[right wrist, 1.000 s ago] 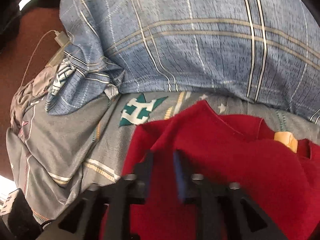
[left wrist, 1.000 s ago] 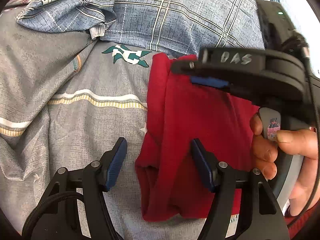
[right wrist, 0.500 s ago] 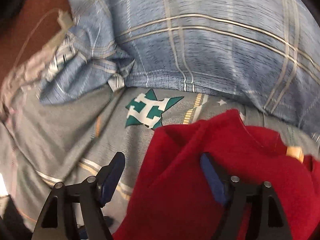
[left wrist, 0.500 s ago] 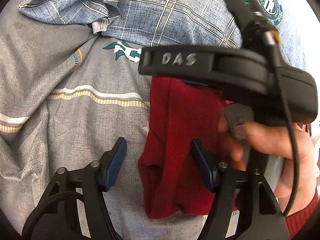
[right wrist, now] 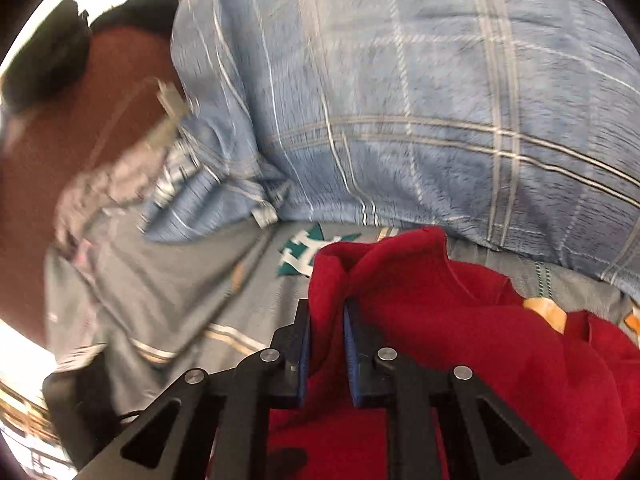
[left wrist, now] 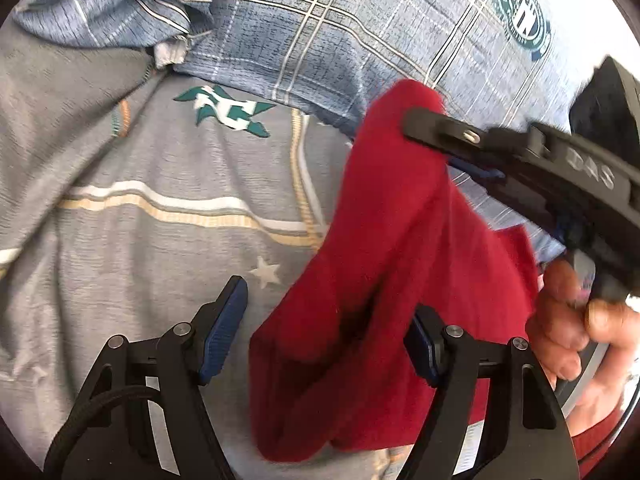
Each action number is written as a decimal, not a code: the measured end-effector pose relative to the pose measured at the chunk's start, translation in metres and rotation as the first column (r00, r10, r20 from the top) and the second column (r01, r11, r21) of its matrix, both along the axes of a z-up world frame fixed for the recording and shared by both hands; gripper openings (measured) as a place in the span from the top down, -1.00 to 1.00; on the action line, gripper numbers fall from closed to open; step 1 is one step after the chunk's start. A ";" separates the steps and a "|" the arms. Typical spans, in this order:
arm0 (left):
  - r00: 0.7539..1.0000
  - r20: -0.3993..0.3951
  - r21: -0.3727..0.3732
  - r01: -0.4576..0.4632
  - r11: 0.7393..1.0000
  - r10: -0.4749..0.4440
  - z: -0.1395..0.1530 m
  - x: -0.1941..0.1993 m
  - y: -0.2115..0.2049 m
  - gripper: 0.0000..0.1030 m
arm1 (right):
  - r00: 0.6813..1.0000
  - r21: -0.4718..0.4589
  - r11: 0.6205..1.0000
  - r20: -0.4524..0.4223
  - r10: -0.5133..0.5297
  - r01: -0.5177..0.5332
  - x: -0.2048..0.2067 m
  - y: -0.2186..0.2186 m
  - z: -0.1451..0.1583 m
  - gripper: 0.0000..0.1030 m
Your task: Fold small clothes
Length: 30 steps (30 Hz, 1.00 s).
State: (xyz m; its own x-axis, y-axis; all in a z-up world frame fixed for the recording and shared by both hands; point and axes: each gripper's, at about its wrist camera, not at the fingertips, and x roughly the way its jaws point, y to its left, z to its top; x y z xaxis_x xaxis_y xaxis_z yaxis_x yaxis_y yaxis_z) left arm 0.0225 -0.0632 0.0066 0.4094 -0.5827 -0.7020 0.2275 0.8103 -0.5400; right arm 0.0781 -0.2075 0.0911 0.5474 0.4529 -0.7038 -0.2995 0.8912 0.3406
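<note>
Red garment [left wrist: 384, 280] lifted by right gripper [left wrist: 424, 124], left gripper [left wrist: 324, 340] jaws apart

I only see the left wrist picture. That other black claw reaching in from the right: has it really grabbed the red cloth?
Observer: Yes. The right wrist view shows that the right gripper has just been closing and now pinches a ridge of the red garment between its pads.
Operator: Can you tell which end of it that is?
Observer: An orange-tan label shows at what looks like the neck opening, right of the pinch.
</note>
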 end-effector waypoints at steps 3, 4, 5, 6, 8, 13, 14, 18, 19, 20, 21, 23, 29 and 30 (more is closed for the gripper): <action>0.999 0.010 -0.043 0.040 0.998 -0.040 0.001 -0.002 -0.007 -0.38 | 1.000 0.033 0.999 0.007 -0.004 0.004 -0.010 -0.015 0.009 0.73; 0.998 0.018 -0.054 0.060 0.997 -0.059 0.003 -0.004 -0.011 -0.32 | 1.000 0.043 0.999 0.006 -0.006 0.005 -0.012 -0.020 0.010 0.73; 0.997 0.025 -0.066 0.074 0.995 -0.073 0.005 -0.006 -0.013 -0.22 | 1.000 0.045 0.999 0.005 -0.010 0.010 -0.013 -0.024 0.011 0.73; 0.996 0.038 -0.078 0.088 0.993 -0.085 0.008 -0.009 -0.016 -0.22 | 1.000 0.046 0.999 0.003 -0.016 0.015 -0.013 -0.027 0.010 0.73; 0.990 0.092 -0.086 0.112 0.990 -0.104 0.016 -0.015 -0.020 -0.14 | 0.999 0.060 0.998 -0.016 -0.027 0.028 -0.013 -0.033 0.007 0.73; 0.972 0.177 -0.067 0.167 0.984 -0.153 0.031 -0.029 -0.029 -0.07 | 0.995 0.076 0.993 -0.051 -0.084 0.088 -0.014 -0.043 0.009 0.59; 0.971 0.181 -0.060 0.169 0.984 -0.156 0.031 -0.029 -0.030 -0.07 | 0.995 0.073 0.993 -0.057 -0.083 0.087 -0.013 -0.043 0.008 0.51; 0.969 0.188 -0.046 0.173 0.984 -0.161 0.032 -0.029 -0.033 -0.07 | 0.992 0.049 0.995 -0.101 -0.079 0.084 -0.007 -0.031 0.005 -0.49; 0.969 0.189 -0.047 0.173 0.984 -0.161 0.032 -0.028 -0.033 -0.07 | 0.990 0.045 0.996 -0.115 -0.075 0.081 -0.005 -0.028 0.004 -0.49; 0.969 0.189 -0.047 0.174 0.984 -0.162 0.033 -0.029 -0.032 -0.07 | 0.989 0.034 0.996 -0.128 -0.071 0.076 -0.001 -0.024 0.002 -0.49; 0.968 0.190 -0.045 0.174 0.984 -0.163 0.033 -0.030 -0.033 -0.07 | 0.988 0.022 0.997 -0.137 -0.068 0.071 0.002 -0.021 0.000 -0.49; 0.968 0.191 -0.041 0.175 0.984 -0.164 0.031 -0.034 -0.032 -0.07 | 0.988 -0.013 0.998 -0.144 -0.060 0.059 0.010 -0.012 -0.001 -0.49; 0.968 0.191 -0.018 0.171 0.985 -0.164 0.028 -0.028 -0.035 -0.05 | 0.971 -0.199 0.979 -0.239 -0.008 -0.041 0.041 0.023 -0.017 -0.49; 0.968 0.191 -0.011 0.169 0.985 -0.164 0.029 -0.031 -0.035 -0.04 | 0.966 -0.219 0.974 -0.260 -0.003 -0.056 0.044 0.026 -0.023 -0.41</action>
